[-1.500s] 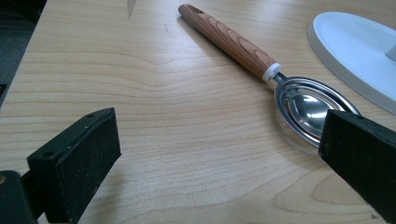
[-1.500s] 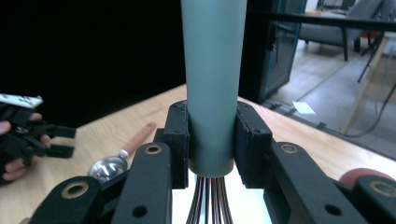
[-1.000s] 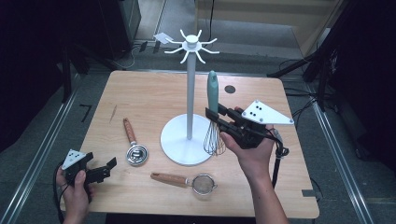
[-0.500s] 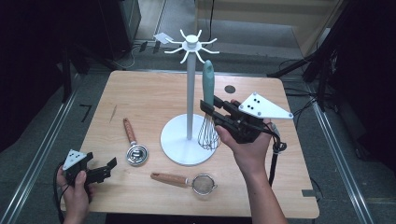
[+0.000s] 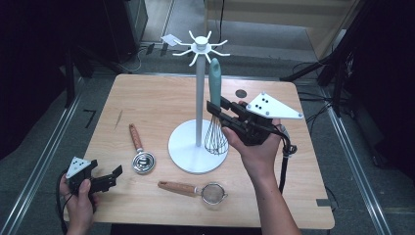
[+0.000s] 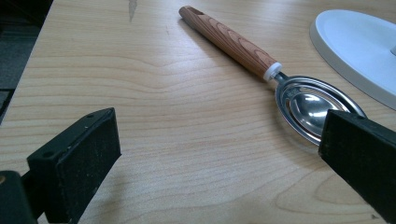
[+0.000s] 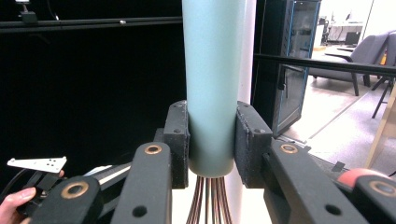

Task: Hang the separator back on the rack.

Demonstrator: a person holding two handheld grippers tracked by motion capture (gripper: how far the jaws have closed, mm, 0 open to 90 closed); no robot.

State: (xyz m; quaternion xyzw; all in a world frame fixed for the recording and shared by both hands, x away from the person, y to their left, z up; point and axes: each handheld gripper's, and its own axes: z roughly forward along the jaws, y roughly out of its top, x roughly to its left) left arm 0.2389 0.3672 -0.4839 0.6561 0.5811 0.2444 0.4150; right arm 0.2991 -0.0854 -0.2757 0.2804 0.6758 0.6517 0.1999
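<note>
Whisk clamped upright in the right gripper beside the white stand.

Right of centre in the high view, the right gripper [image 5: 219, 112] has its jaws closed on the lower end of the teal handle of the whisk [image 5: 214, 88], which stands upright with its wires hanging just above the round base of the hook stand [image 5: 198, 98], close beside the pole. In the right gripper view the two black pads press the handle [image 7: 212, 84] from both sides at frame centre, wires showing below. At the lower left of the high view the left gripper [image 5: 113, 177] rests low at the table [image 5: 156, 103] edge, jaws spread wide with nothing between them. The left gripper view looks across bare wood to a wooden-handled measuring spoon [image 6: 261, 70]. A small strainer [image 5: 195, 190] lies at lower centre.
</note>
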